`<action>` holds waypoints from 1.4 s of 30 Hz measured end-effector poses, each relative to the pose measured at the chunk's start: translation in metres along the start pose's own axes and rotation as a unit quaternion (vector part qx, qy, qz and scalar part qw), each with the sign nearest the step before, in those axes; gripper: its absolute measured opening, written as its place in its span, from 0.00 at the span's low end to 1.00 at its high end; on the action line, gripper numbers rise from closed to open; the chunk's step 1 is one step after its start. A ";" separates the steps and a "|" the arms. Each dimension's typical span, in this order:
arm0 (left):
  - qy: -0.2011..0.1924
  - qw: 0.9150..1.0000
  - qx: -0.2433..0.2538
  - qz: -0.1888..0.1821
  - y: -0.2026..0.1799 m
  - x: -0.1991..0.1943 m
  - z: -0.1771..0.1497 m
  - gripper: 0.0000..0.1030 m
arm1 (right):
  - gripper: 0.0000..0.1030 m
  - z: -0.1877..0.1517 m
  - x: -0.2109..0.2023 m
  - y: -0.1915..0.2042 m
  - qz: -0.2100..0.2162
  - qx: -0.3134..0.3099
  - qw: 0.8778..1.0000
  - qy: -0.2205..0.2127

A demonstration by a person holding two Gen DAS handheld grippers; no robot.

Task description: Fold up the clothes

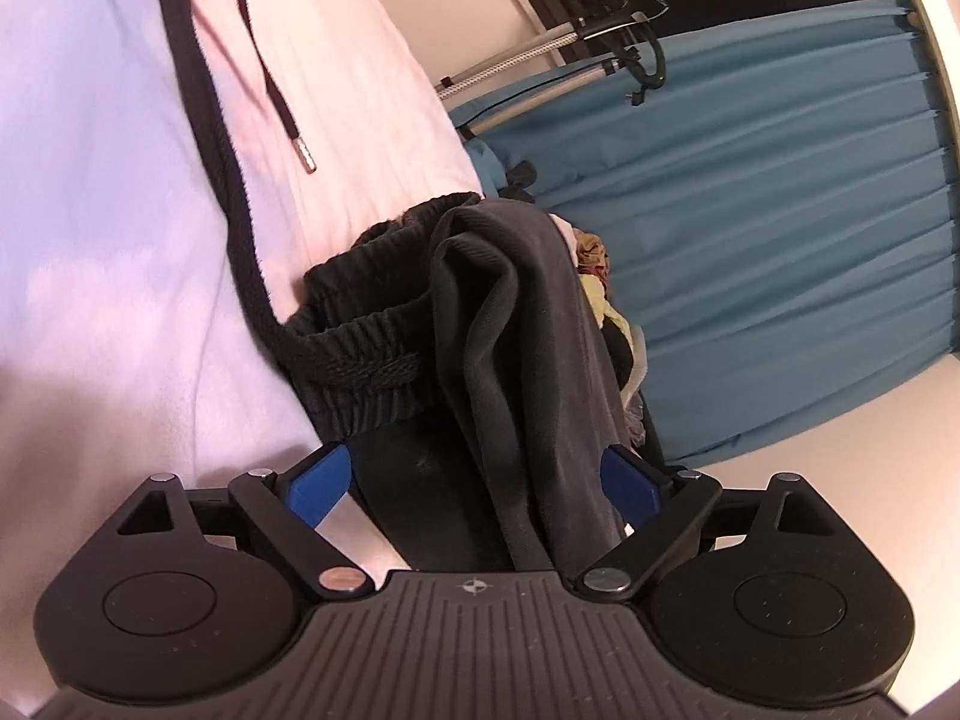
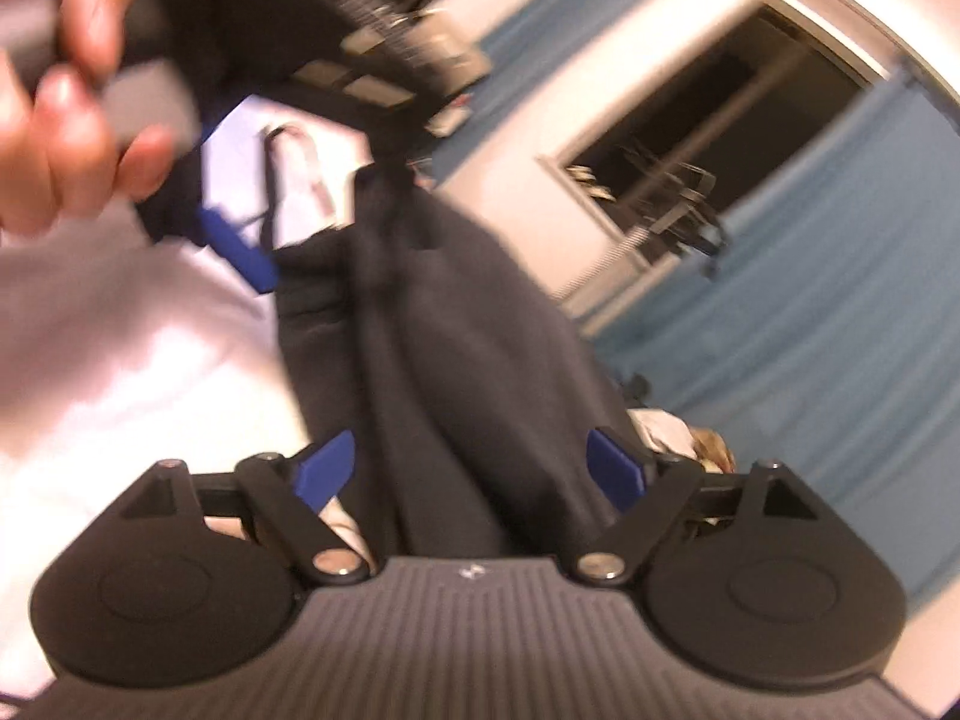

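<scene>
From the left wrist, the left gripper (image 1: 474,474) stands spread, its blue pads clear of the dark trousers (image 1: 510,324) that lie between them on the white sheet (image 1: 108,240). The ribbed waistband (image 1: 360,324) is bunched at the near left of the cloth, and the drawstring (image 1: 234,150) trails far up the sheet. With nothing pinched, a fold may slump open, and the loose cord could snag a finger on the next approach.

From the right wrist, blurred, the right gripper (image 2: 474,468) is also spread wide around the trousers (image 2: 456,324), its pads not pressing. The person's hand (image 2: 54,102) holds the other gripper at far left. The trousers lie close to the sheet's right edge, so they could slide off.
</scene>
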State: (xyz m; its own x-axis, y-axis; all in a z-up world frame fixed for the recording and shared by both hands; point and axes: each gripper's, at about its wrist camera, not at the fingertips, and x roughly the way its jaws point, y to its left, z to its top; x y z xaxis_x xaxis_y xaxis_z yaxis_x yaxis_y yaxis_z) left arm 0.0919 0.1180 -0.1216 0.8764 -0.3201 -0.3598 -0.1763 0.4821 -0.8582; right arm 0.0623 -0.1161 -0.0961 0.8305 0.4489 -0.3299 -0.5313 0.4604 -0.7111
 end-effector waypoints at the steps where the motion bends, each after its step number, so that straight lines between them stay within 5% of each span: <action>1: -0.001 1.000 -0.002 0.002 0.001 0.001 0.000 0.90 | 0.83 0.001 0.008 0.002 0.006 -0.003 1.000 -0.001; 8: -0.006 1.000 -0.022 0.008 0.011 0.016 0.000 0.92 | 0.87 0.013 0.050 0.024 0.027 -0.016 1.000 -0.001; 13: -0.011 1.000 -0.014 -0.004 0.011 0.020 -0.002 0.94 | 0.38 0.020 0.064 0.007 0.008 0.037 0.999 0.000; 16: -0.011 1.000 -0.013 -0.025 0.010 0.025 -0.003 0.94 | 0.28 0.023 0.063 -0.012 -0.004 0.088 0.996 -0.009; 20: -0.029 0.996 0.001 -0.080 0.008 0.038 -0.003 0.94 | 0.26 0.029 0.059 -0.040 -0.016 0.156 0.987 -0.023; 29: -0.061 0.990 0.020 -0.125 0.012 0.051 -0.002 0.96 | 0.28 0.024 0.073 -0.057 0.027 0.240 0.970 -0.001; 33: -0.062 0.990 0.012 -0.126 0.014 0.050 0.000 0.97 | 0.30 0.012 0.083 -0.059 0.085 0.350 0.932 0.033; 34: -0.060 0.990 0.016 -0.123 0.013 0.051 0.000 0.97 | 0.30 0.013 0.087 -0.055 0.087 0.345 0.934 0.034; 38: -0.059 0.992 0.010 -0.108 0.012 0.051 0.006 0.97 | 0.30 0.033 0.077 -0.013 0.034 0.160 0.986 0.026; 42: -0.060 0.996 -0.015 -0.063 0.015 0.054 0.016 0.94 | 0.30 0.038 0.070 0.011 0.017 0.079 0.997 0.019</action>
State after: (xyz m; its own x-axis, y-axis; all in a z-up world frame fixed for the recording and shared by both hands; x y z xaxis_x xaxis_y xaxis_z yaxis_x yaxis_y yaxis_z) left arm 0.1432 0.1211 -0.1484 0.9396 -0.2757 -0.2026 -0.0720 0.4196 -0.9049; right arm 0.1086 -0.0505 -0.1037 0.8155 0.4390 -0.3771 -0.5767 0.5618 -0.5931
